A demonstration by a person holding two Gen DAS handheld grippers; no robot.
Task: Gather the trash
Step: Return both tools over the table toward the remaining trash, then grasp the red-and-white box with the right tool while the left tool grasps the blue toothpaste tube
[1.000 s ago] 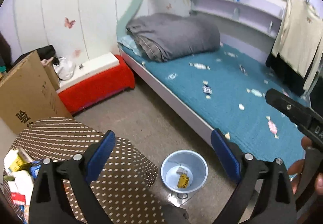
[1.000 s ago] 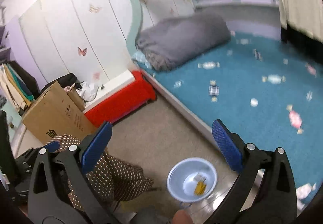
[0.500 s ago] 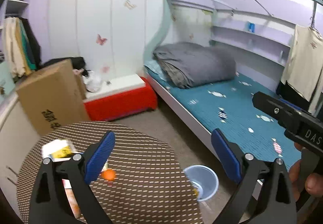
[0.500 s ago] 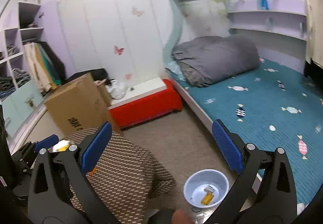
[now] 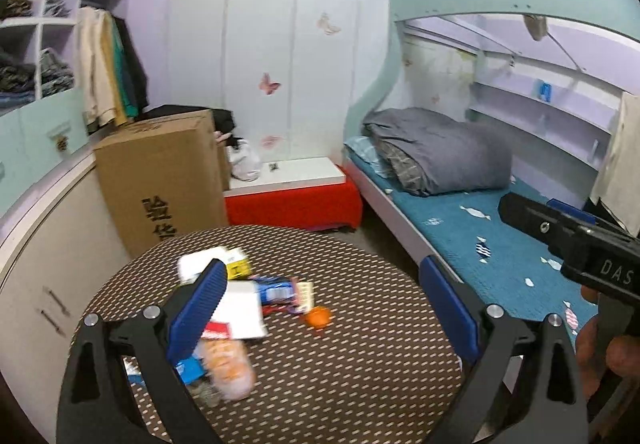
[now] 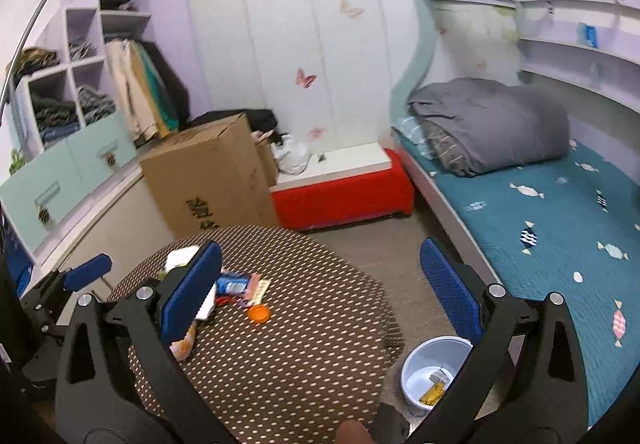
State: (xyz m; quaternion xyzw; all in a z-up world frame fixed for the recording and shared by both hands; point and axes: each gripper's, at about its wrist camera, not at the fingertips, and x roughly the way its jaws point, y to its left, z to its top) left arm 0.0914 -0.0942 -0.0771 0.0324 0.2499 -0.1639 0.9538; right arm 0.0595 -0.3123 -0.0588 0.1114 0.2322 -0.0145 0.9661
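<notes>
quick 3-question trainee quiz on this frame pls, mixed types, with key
1. True or false: the blue bin stands on the round table.
2. The orange cap lies: A) on the table B) on the bed C) in the bin.
3. Are the left gripper and right gripper open or shut?

Key: 1 false, it stands on the floor beside the table, with a yellow wrapper inside; 2 A; 3 both open, empty.
</notes>
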